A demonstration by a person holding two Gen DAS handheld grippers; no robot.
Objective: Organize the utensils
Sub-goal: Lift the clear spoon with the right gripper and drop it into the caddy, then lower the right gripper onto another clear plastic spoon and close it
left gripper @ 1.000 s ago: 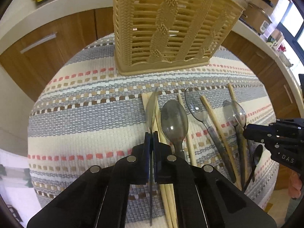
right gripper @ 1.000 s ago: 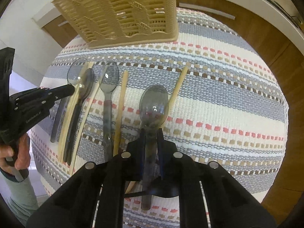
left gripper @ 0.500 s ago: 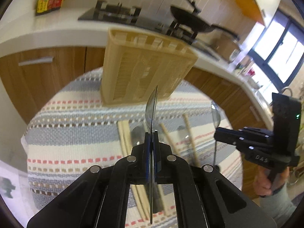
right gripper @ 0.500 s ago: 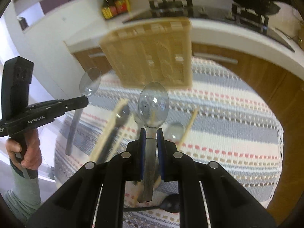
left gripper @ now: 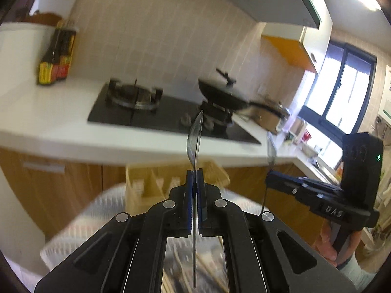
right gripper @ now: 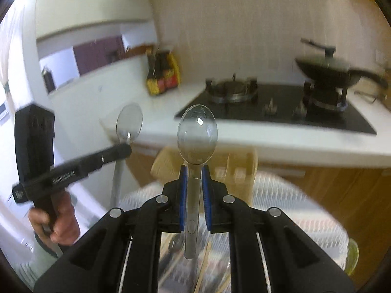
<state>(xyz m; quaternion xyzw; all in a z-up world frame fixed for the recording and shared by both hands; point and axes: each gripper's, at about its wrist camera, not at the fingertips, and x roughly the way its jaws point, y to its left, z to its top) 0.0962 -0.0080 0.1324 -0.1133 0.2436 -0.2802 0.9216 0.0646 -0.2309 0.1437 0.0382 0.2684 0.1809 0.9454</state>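
Observation:
My left gripper (left gripper: pixel 194 174) is shut on a clear plastic spoon (left gripper: pixel 194 136), seen edge-on with its bowl pointing up. My right gripper (right gripper: pixel 194 171) is shut on a second clear spoon (right gripper: pixel 197 134), bowl up and facing me. Both are held high above the table. The beige slotted utensil basket (left gripper: pixel 146 183) stands low and behind each gripper; it also shows in the right wrist view (right gripper: pixel 234 166). The left gripper and its spoon show at the left of the right wrist view (right gripper: pixel 129 122). The right gripper shows at the right of the left wrist view (left gripper: pixel 268 180).
The striped cloth on the table (right gripper: pixel 293 210) lies below, with blurred chopsticks and spoons between the fingers. Behind is a white counter (left gripper: pixel 48 127) with a black hob (left gripper: pixel 151 114), a wok (left gripper: pixel 222 95) and sauce bottles (left gripper: pixel 56 58).
Both grippers have lifted their spoons off the cloth and tilted up, so the views now look over the basket to the counter and hob.

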